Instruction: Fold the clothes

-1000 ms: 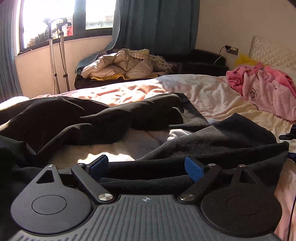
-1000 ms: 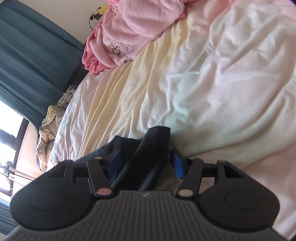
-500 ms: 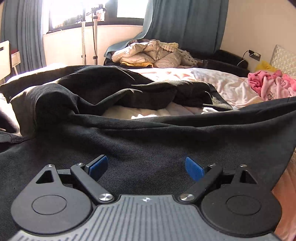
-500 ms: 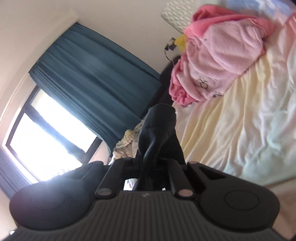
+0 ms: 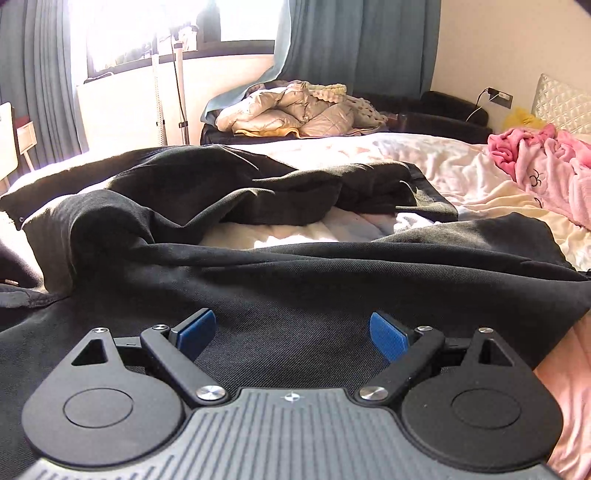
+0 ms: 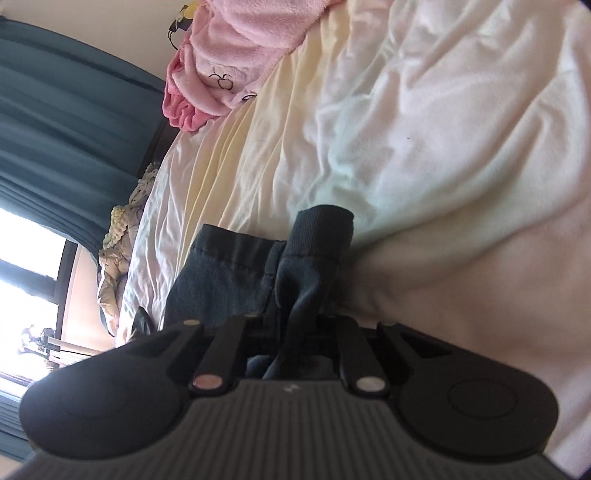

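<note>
Nearest the onlooker, the left gripper (image 5: 291, 334) stands with its jaws spread wide above the black garment (image 5: 295, 295), its blue pads (image 5: 194, 334) clear of the cloth and holding nothing. The right gripper (image 6: 295, 328) is closed almost fully on a bunched fold of the same black garment (image 6: 314, 243), which stands up between its fingers; its jaws have just been closing on that fold and have since eased a little, with the cloth kept pinched between them. The garment lies rumpled across the pale bedsheet (image 5: 461, 173), one part stretched in front of the left gripper, another heaped behind it with a strip of sheet showing between. Farther along the bed, toward the headboard, a pink fleece garment (image 5: 546, 173) lies crumpled on the sheet, well apart from the black one. Beyond the bed, a beige quilted jacket (image 5: 288, 110) rests on a dark couch before teal curtains (image 5: 354, 44) and a bright window (image 5: 147, 33).
</note>
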Motion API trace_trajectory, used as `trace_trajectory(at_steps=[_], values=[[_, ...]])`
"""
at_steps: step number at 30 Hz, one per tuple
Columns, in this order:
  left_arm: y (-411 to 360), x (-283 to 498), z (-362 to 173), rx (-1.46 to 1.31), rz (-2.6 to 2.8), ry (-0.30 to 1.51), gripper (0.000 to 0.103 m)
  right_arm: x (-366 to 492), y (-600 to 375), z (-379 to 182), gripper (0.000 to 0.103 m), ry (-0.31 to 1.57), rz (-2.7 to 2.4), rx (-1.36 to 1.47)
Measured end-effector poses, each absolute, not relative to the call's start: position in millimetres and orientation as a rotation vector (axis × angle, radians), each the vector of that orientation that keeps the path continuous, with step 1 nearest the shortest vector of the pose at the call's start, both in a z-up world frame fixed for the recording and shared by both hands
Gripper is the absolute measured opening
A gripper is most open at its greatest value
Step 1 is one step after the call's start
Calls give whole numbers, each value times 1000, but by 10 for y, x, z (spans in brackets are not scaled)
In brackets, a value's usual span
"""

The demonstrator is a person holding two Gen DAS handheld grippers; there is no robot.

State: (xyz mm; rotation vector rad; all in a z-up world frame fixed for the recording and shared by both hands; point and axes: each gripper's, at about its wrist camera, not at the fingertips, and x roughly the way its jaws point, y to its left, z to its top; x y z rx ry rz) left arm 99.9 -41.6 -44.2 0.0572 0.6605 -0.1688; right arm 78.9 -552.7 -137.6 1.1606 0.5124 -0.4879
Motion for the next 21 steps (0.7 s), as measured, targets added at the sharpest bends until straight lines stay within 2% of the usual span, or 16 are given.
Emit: trace_trajectory(at_steps=[2, 4, 6, 13, 21], values=[[-383, 968, -348, 58, -171, 645, 92, 746, -5475, -1348, 20, 510, -501, 1122], [-347, 931, -272, 59, -174, 625, 92, 686, -5431, -1280, 31, 501, -535, 1074], [-304, 890, -218, 50, -173, 603, 93, 620, -5364, -1188, 50, 481, -577, 1018], [-125, 816, -305, -50, -154, 574, 93, 400, -4943, -813, 51, 344, -683, 729], [7, 821, -288, -167, -108, 534, 93, 600, -4276, -447, 55, 261, -459, 444]])
